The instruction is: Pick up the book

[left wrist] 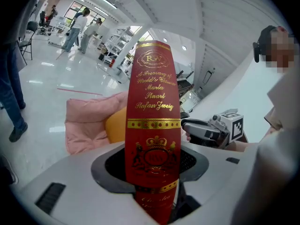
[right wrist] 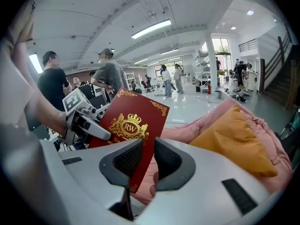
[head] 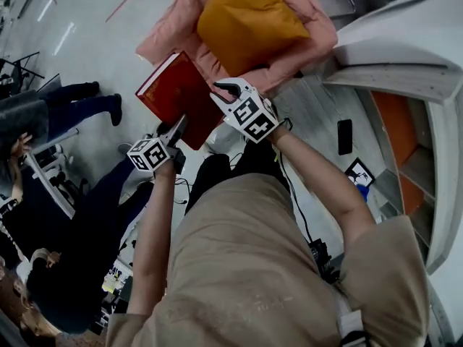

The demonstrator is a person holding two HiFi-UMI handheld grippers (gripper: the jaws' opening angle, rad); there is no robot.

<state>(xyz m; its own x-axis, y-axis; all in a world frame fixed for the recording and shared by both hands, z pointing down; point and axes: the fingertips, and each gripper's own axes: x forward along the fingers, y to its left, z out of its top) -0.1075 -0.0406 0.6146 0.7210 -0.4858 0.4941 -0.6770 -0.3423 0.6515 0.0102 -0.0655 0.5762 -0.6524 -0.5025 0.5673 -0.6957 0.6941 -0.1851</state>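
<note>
One book (left wrist: 153, 125), upright, slightly tilted

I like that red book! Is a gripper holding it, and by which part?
The left gripper holds the red book by the bottom end of its spine.

book (left wrist: 153, 102) bottom hidden between left gripper (left wrist: 152, 165) jaws, lowest spine lettering unreadable, cushion (head: 246, 20) cut by top edge

I see the book (head: 176, 91) at mid-frame in the head view, with the left gripper (head: 176, 127) on its lower edge and the right gripper (head: 223, 90) on its right edge. Above these 2, at top centre, the cushion (head: 246, 20) lies on the blanket (head: 173, 29).
</note>
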